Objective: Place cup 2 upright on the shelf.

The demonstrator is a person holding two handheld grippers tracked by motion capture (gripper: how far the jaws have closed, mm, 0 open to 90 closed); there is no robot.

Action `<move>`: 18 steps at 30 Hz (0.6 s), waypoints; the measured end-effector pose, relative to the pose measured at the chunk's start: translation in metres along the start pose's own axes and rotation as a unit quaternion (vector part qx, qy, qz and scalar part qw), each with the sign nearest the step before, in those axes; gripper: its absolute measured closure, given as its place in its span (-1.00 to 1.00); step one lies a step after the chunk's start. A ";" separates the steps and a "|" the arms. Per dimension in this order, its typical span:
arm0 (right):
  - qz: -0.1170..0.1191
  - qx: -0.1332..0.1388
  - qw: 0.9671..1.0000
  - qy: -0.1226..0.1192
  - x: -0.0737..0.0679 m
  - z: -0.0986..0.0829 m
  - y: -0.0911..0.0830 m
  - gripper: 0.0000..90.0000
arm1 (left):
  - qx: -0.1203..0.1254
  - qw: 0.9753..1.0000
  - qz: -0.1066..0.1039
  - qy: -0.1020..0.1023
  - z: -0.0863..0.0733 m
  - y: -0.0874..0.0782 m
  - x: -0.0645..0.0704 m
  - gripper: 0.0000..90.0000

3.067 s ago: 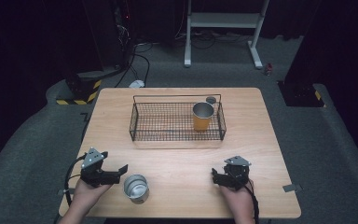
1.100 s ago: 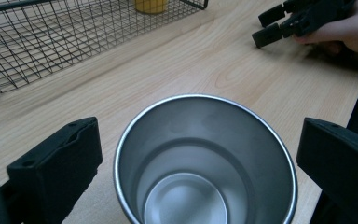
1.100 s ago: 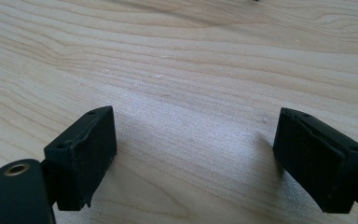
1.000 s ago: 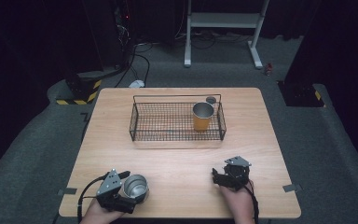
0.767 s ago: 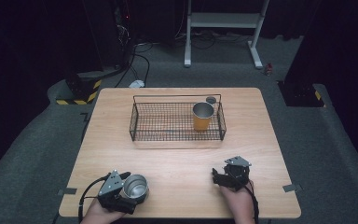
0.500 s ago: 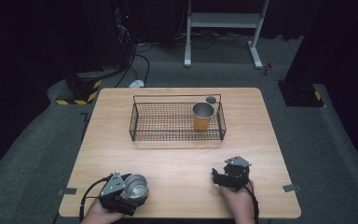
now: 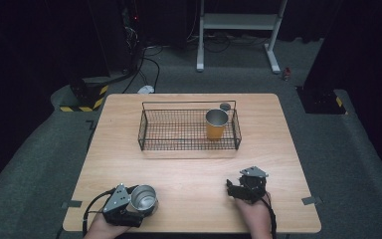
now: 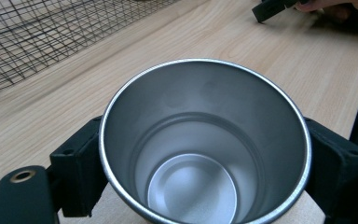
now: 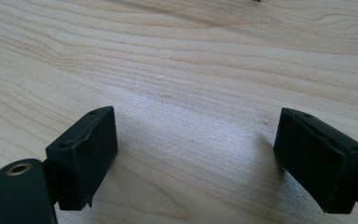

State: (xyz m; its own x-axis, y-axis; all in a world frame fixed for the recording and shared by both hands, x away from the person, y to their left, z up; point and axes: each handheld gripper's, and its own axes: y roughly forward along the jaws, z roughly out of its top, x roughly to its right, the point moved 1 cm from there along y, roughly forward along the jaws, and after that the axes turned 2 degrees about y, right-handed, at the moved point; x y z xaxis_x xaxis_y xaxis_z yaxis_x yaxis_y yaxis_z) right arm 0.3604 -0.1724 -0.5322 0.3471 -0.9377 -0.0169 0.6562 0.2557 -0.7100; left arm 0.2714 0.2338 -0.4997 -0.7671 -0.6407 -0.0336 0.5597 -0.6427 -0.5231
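Jaws of the left gripper [image 7: 138, 203] clamp the steel cup [image 8: 204, 144] at the table's [image 7: 189, 174] near edge (smooth wall!); a slip could drop it short of the basket [image 7: 189, 130]; right gripper [image 9: 200, 158] rests open, empty

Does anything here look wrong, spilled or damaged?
Nothing stands out. The steel cup is empty and undented between the jaws of the left hand-held gripper. The orange cup stands upright inside the wire basket. The table shows no spill.
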 end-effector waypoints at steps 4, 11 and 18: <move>0.001 0.001 1.000 -0.002 0.000 0.000 0.000 -0.70 | 0.001 1.000 0.011 -0.002 0.001 0.001 -0.002 -0.67; 0.001 0.000 1.000 -0.002 0.000 0.000 0.000 -0.70 | 0.013 0.999 0.023 -0.023 0.003 0.004 -0.010 -0.67; 0.005 0.002 1.000 -0.009 0.001 -0.001 -0.001 -0.70 | 0.027 0.999 0.031 -0.028 0.009 0.009 -0.014 -0.67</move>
State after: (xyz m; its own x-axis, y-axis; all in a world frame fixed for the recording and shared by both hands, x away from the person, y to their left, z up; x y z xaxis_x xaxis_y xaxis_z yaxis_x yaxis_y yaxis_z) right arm 0.3596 -0.1742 -0.5323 0.3654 -0.9308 -0.0111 0.6554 0.2657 -0.7070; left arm 0.2899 0.2326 -0.4961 -0.7122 -0.7018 -0.0155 0.6230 -0.6218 -0.4747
